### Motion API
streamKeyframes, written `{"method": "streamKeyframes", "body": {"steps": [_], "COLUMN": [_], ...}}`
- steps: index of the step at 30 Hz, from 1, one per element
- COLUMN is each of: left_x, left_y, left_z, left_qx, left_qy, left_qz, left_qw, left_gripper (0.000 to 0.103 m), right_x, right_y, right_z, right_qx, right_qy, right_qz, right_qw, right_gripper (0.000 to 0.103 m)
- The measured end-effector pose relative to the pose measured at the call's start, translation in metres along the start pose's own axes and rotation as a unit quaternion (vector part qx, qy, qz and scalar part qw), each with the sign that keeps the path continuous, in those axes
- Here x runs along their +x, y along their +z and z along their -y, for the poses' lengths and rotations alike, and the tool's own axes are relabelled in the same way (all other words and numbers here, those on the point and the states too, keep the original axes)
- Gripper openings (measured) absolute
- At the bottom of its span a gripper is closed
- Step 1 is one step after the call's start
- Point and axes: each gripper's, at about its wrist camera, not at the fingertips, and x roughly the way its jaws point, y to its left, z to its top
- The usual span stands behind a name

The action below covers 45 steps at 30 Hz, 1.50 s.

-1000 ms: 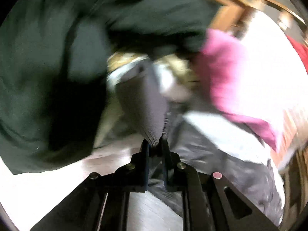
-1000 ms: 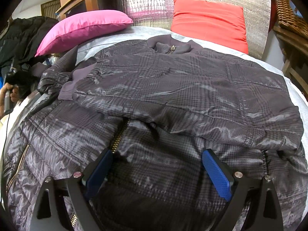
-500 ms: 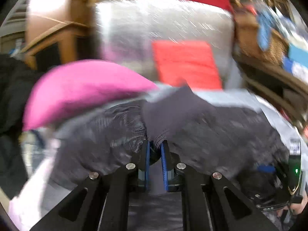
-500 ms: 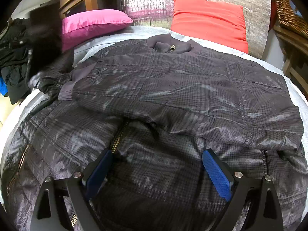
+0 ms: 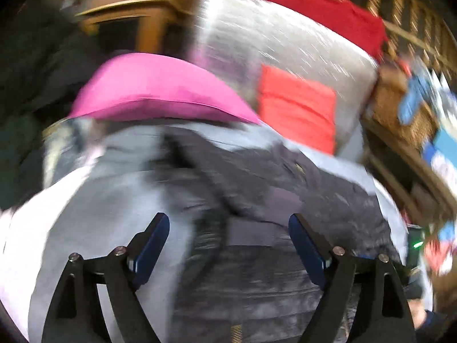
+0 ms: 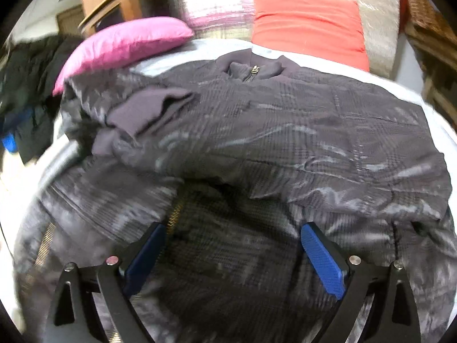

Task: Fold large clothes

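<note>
Dark grey checked fabric makes up the jacket, which lies front-up and spread across the bed, its collar pointing toward the headboard end. Both sleeves appear folded inward over the chest: one runs as a broad band across the body, and the knit cuff of the other lies bunched on the jacket's left shoulder area. This layout suggests the sleeve-folding step is largely complete, so the garment forms a narrower block ready for a lengthwise fold.

The right gripper hovers over the lower part of the jacket, near the brass zip, with its jaws set wide and nothing between them. That position suits a grasp at the hem.

The left gripper hangs above the jacket's left side, also spread wide and empty. Its view is heavily motion-blurred, so exact contact with the fabric cannot be determined.

Beyond the jacket's collar, a pink pillow rests to the left and an orange-red cushion leans upright against the quilted silver headboard. A pile of dark clothing sits off the bed edge past the pink pillow, well apart from the jacket.

Judgement: the slick padded shell may slide when lifted, letting the folded sleeves slip.
</note>
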Motion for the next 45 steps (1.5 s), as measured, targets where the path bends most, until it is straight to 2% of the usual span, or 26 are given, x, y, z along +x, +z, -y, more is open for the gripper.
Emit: {"method": "streamKeyframes", "body": {"steps": [2,4,6,7,9,10,12,14,19,20,22,23,24,25,27,29,32,34,35,37,40,41,43,45], "left_x": [-0.008,-0.003,0.004,0.004,0.005,0.007,0.011,0.013,0.007,0.007,0.004,0.002,-0.001,-0.003,-0.008,-0.015,-0.02,-0.016,-0.01,0.008,0.041,0.051,0.074,0.087], "left_y": [-0.01,-0.024,-0.037,-0.044,-0.053,-0.058,-0.062,-0.065,-0.071,-0.071,-0.071,-0.07,-0.069,-0.068,-0.062,-0.055,-0.041,-0.032,-0.028,-0.021,-0.017,-0.015,-0.015,-0.016], "left_z": [-0.039,-0.078,-0.106,-0.119,-0.132,-0.136,-0.138,-0.139,-0.144,-0.143,-0.142,-0.142,-0.141,-0.142,-0.141,-0.14,-0.131,-0.121,-0.115,-0.104,-0.088,-0.084,-0.075,-0.069], "left_qx": [-0.039,-0.093,-0.14,-0.157,-0.174,-0.178,-0.18,-0.178,-0.18,-0.181,-0.181,-0.181,-0.184,-0.19,-0.209,-0.24,-0.295,-0.327,-0.348,-0.396,-0.453,-0.463,-0.491,-0.511], "left_qy": [0.039,0.072,0.092,0.098,0.114,0.119,0.123,0.123,0.114,0.112,0.11,0.109,0.107,0.102,0.087,0.057,-0.014,-0.066,-0.096,-0.155,-0.196,-0.2,-0.215,-0.221], "left_qz": [0.015,0.011,0.005,0.005,0.009,0.011,0.008,0.003,0.002,0.002,0.001,0.002,0.004,0.006,0.009,0.017,0.02,0.014,0.006,-0.015,-0.05,-0.059,-0.081,-0.093], "left_qw": [0.9984,0.993,0.9858,0.9827,0.9781,0.9768,0.9758,0.9763,0.977,0.9772,0.9774,0.9774,0.9772,0.9765,0.974,0.9689,0.9553,0.9426,0.9327,0.905,0.8682,0.8618,0.8405,0.8252], "left_gripper": [0.086,0.086,0.086,0.086,0.086,0.086,0.086,0.086,0.086,0.086,0.086,0.086,0.086,0.086,0.086,0.086,0.086,0.086,0.086,0.086,0.086,0.086,0.086,0.086], "right_x": [-0.02,-0.032,-0.024,-0.017,0.012,0.023,0.056,0.08,0.117,0.121,0.126,0.126,0.123,0.115,0.093,0.059,0.006,-0.031,-0.049,-0.073,-0.091,-0.095,-0.095,-0.095], "right_y": [0.011,0.025,0.039,0.044,0.055,0.057,0.059,0.06,0.059,0.059,0.065,0.068,0.071,0.076,0.09,0.106,0.129,0.141,0.146,0.156,0.161,0.159,0.156,0.154], "right_z": [0.003,-0.007,-0.027,-0.034,-0.053,-0.056,-0.065,-0.067,-0.061,-0.061,-0.06,-0.06,-0.058,-0.057,-0.059,-0.059,-0.056,-0.05,-0.046,-0.035,-0.016,-0.009,0.004,0.012], "right_qx": [0.081,0.139,0.182,0.2,0.265,0.286,0.353,0.405,0.479,0.484,0.484,0.477,0.466,0.447,0.389,0.33,0.26,0.219,0.2,0.169,0.139,0.13,0.12,0.116], "right_qy": [0.085,0.172,0.262,0.287,0.346,0.357,0.385,0.389,0.361,0.351,0.336,0.317,0.298,0.282,0.244,0.219,0.196,0.171,0.156,0.127,0.082,0.069,0.054,0.049], "right_qz": [0.015,0.023,0.003,-0.004,-0.023,-0.028,-0.032,-0.025,-0.021,-0.019,-0.024,-0.03,-0.038,-0.035,-0.019,0.012,0.058,0.091,0.108,0.131,0.144,0.145,0.142,0.138], "right_qw": [0.993,0.975,0.948,0.937,0.9,0.889,0.852,0.827,0.8,0.801,0.808,0.819,0.832,0.848,0.888,0.918,0.944,0.956,0.961,0.969,0.976,0.978,0.981,0.982], "right_gripper": [0.097,0.097,0.097,0.097,0.097,0.097,0.096,0.093,0.089,0.084,0.064,0.03,0.021,0.021,0.02,0.02,0.019,0.019,0.019,0.019,0.019,0.019,0.019,0.019]}}
